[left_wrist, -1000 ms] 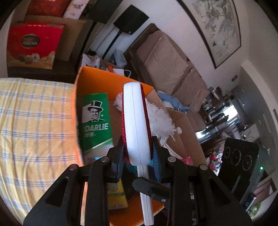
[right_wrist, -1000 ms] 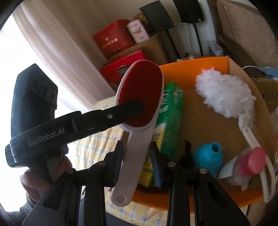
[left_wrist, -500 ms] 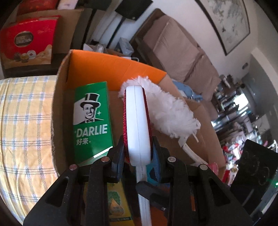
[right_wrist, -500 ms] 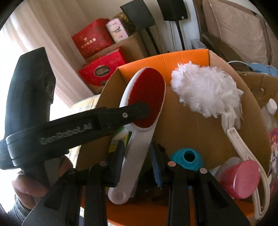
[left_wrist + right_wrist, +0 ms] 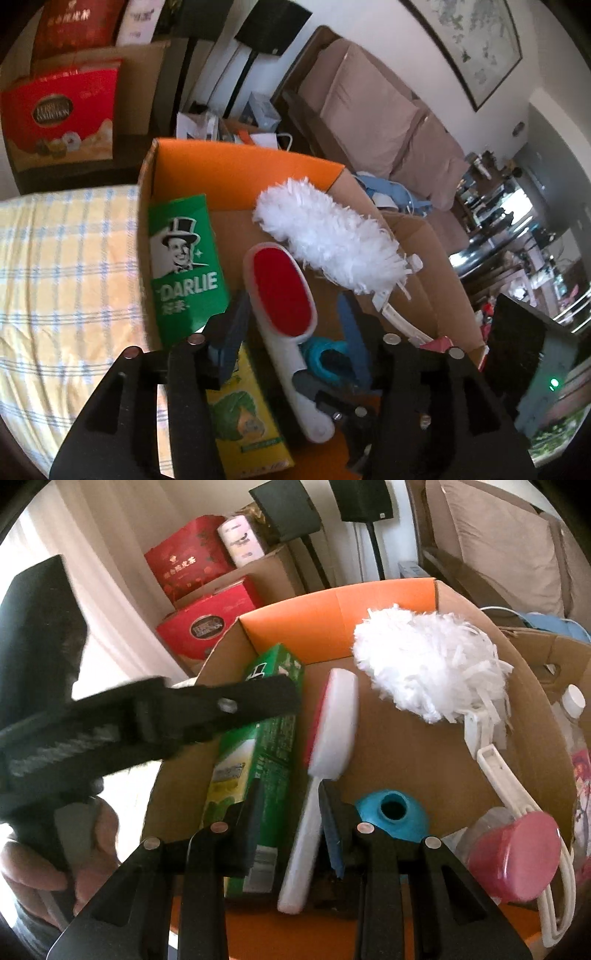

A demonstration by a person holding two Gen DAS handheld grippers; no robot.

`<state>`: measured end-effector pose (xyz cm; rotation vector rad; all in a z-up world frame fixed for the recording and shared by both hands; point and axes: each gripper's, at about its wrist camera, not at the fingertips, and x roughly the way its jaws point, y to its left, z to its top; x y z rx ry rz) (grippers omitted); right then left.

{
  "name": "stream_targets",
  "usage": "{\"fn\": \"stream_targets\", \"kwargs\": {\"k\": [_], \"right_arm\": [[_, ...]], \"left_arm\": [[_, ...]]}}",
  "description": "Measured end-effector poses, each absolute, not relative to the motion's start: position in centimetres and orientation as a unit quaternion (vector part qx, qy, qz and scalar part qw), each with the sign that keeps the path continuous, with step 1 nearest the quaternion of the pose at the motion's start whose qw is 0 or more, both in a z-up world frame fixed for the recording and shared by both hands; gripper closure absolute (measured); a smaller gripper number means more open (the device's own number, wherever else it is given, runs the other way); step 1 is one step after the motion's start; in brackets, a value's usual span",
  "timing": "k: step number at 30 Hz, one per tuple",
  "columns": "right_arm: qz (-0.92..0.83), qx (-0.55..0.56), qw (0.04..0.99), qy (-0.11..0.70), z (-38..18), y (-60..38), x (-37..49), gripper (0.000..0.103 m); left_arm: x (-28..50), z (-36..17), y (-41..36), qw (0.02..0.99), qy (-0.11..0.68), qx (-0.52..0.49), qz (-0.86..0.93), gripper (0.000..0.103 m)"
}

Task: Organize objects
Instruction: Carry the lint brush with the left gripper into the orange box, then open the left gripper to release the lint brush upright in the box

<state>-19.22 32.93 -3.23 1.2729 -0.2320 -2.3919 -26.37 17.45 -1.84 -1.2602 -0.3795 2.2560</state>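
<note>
Pretty sure I'm working in somebody's living room: tan sofa [image 5: 373, 122] at 1 o'clock in the left wrist view, framed picture [image 5: 469, 48] on the wall above it, black speakers on stands [image 5: 364, 494] at 12 in the right one, gift boxes [image 5: 192, 565] stacked by a curtain [image 5: 110, 554] at 10

box [image 5: 240, 173]: matt cardboard, orange inner wall | lint brush [image 5: 282, 295]: smooth white plastic, red napped pad | duster [image 5: 432, 672]: fluffy white fibres | toothpaste carton [image 5: 184, 258]: glossy green card | desk cloth [image 5: 66, 258]: woven yellow check
</note>
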Motion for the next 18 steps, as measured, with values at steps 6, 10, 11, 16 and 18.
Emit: {"fn": "stream_targets", "kwargs": {"k": [6, 10, 11, 16, 18], "right_arm": [[-0.864, 0.45, 0.207, -0.088, -2.6, 33.3, -18.3, 0.063], [-0.87, 0.443, 0.202, -0.082, -2.0, 33.1, -17.5, 0.046], [-0.872, 0.441, 0.2, -0.08, -1.8, 33.1, -17.2, 0.045], [-0.877, 0.432, 0.195, -0.073, -1.0, 32.8, -16.3, 0.031], [-0.881, 0.428, 0.191, -0.066, -0.7, 32.6, -15.9, 0.028]], "left_arm": [[-24.1, -0.2, 14.9, 0.239, -0.127, -0.448, 0.852, 0.034], [-22.6, 0.7, 13.6, 0.215, -0.103, -0.438, 0.867, 0.022], [-22.1, 0.9, 13.1, 0.209, -0.1, -0.434, 0.87, 0.021], [-20.4, 1.3, 11.2, 0.194, -0.1, -0.427, 0.877, 0.017], [-19.7, 1.3, 10.6, 0.186, -0.101, -0.426, 0.88, 0.016]]}}
